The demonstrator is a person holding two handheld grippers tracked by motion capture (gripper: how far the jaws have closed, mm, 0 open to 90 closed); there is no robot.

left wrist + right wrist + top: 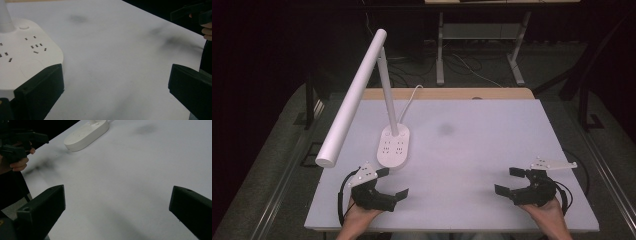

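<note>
Overall light: dim, with the room beyond the desk (492, 145) nearly black.
Brightest area: the pale desk top, evenly lit and free of glare.
Shadows: soft grey smudges on the desk, one dark blot near its middle.
Sharpness: high view soft and grainy.
Close range: claw jaws blurred in both gripper views.

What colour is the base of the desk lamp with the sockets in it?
White. The lamp base shows best in the left gripper view, with its dark socket slots plainly visible.
</note>
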